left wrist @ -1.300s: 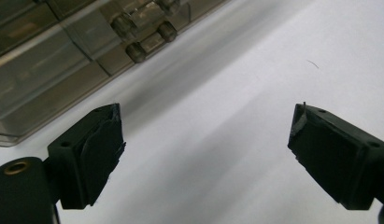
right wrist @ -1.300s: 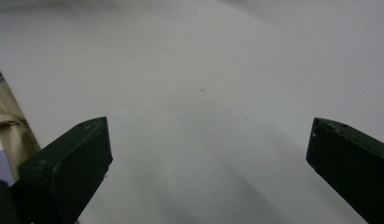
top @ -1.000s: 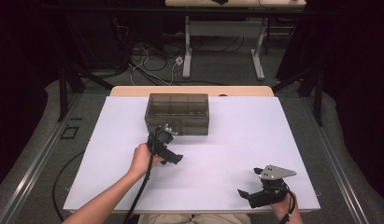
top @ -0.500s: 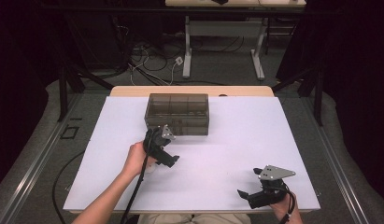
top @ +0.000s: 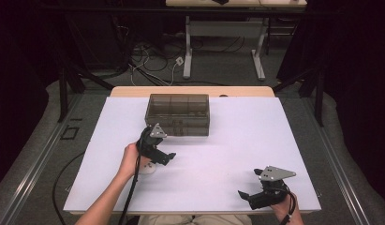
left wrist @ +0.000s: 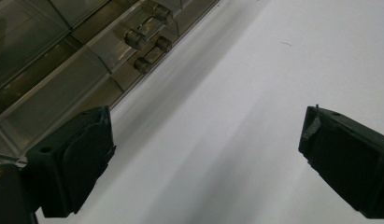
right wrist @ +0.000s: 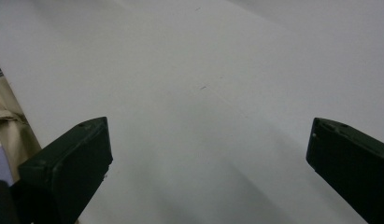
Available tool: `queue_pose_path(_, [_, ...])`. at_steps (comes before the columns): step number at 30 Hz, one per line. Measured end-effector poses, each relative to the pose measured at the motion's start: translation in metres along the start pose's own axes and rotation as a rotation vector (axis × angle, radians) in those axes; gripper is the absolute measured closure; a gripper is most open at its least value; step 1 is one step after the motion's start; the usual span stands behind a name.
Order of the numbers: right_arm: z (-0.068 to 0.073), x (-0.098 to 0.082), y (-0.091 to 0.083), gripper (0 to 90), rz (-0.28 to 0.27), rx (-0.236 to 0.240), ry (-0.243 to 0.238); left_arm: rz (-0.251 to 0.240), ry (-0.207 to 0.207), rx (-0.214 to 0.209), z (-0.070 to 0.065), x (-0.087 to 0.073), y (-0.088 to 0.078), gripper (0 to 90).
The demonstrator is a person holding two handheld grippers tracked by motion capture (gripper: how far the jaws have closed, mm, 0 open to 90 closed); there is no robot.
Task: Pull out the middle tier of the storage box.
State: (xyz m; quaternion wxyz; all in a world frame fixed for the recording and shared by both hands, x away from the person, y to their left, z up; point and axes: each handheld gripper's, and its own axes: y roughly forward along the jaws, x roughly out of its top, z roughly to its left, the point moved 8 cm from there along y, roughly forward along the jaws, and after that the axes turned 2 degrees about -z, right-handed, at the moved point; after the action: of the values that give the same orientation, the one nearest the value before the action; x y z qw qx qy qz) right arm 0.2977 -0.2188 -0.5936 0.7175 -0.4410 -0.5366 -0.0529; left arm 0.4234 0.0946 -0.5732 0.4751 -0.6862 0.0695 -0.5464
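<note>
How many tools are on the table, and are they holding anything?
2. Left tool, open and empty, just in front of the smoky translucent plastic compartment box; right tool, open and empty, at the white table's near right corner.

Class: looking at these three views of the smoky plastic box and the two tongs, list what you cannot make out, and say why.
- Box contents: high view, tinted walls and small size hide them.
- Box's far end: left gripper view, cut off by the top-left edge.
- Small cylinders in the box: left gripper view, blurred behind plastic; kind unclear.
- Right tongs handle: high view, covered by the hand.
</note>
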Motion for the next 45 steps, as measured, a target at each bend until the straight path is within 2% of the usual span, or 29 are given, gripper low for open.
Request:
queue_pose_path(2, [0.000,0.000,0.000,0.0,-0.006,-0.002,0.005,-0.018,0.005,-0.009,0.000,0.001,-0.003,4.0])
queue_pose_path(3, [0.000,0.000,0.000,0.0,-0.008,-0.004,0.004,-0.016,0.005,0.003,0.002,0.001,-0.005,4.0])
queue_pose_path(4, [0.000,0.001,0.000,0.0,-0.011,-0.007,0.003,-0.021,-0.008,0.007,0.002,0.001,-0.007,4.4])
queue_pose_path(6, [0.001,0.000,-0.001,0.0,-0.005,-0.001,0.006,-0.001,-0.044,0.004,0.004,0.001,-0.009,5.8])
queue_pose_path(8, [0.000,0.000,-0.001,0.0,-0.001,-0.001,0.001,0.000,-0.047,0.002,0.005,0.001,-0.012,7.6])
queue_pose_path(10, [0.000,0.001,-0.001,0.0,-0.019,0.001,0.005,-0.006,-0.040,0.012,0.006,0.001,-0.014,8.7])
queue_pose_path(14, [0.000,0.001,-0.001,0.0,-0.020,0.003,0.005,-0.027,-0.025,0.016,0.008,0.002,-0.016,11.7])
queue_pose_path(22, [0.000,0.001,0.000,0.0,-0.018,0.007,0.006,-0.072,0.030,0.079,0.012,0.010,-0.017,16.1])
queue_pose_path(24, [0.000,0.001,0.000,0.0,-0.020,0.008,-0.002,-0.080,0.030,0.075,0.014,0.012,-0.016,18.2])
queue_pose_path(29, [0.000,0.000,0.000,0.0,-0.009,0.009,0.001,-0.113,0.023,0.114,0.024,0.018,-0.014,23.3])
queue_pose_path(35, [-0.001,0.001,0.000,0.0,-0.020,0.004,0.004,-0.153,0.037,0.144,0.034,0.023,-0.015,37.9])
queue_pose_path(44, [-0.001,0.001,0.000,0.0,-0.019,0.003,-0.006,-0.180,0.037,0.194,0.051,0.023,-0.009,50.2])
queue_pose_path(45, [-0.001,0.001,0.000,0.0,-0.020,0.003,-0.006,-0.179,0.038,0.184,0.051,0.023,-0.009,51.6])
